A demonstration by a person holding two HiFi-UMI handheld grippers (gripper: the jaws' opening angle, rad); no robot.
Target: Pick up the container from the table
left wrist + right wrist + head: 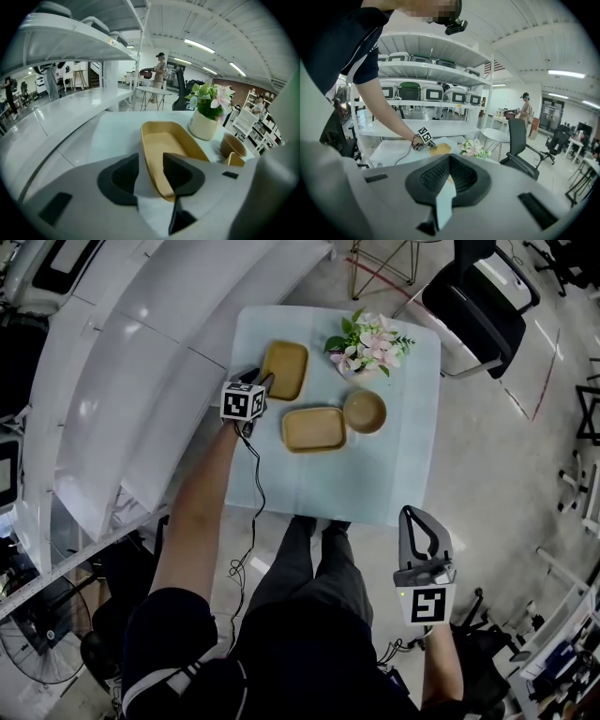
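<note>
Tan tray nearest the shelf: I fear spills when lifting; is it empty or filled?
Empty: the tan tray shows a bare inner floor in the left gripper view, nothing in it.

Big white shelving [141, 352] runs down the left, with grey floor [487, 474] all round the pale blue table [375, 474]. Black office chair [478, 306] far right, a fan [42, 638] near left, strip lights [201, 45] overhead.

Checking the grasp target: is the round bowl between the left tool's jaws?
No, the left tool straddles the near rim of a rectangular tray; the round bowl sits apart.
</note>
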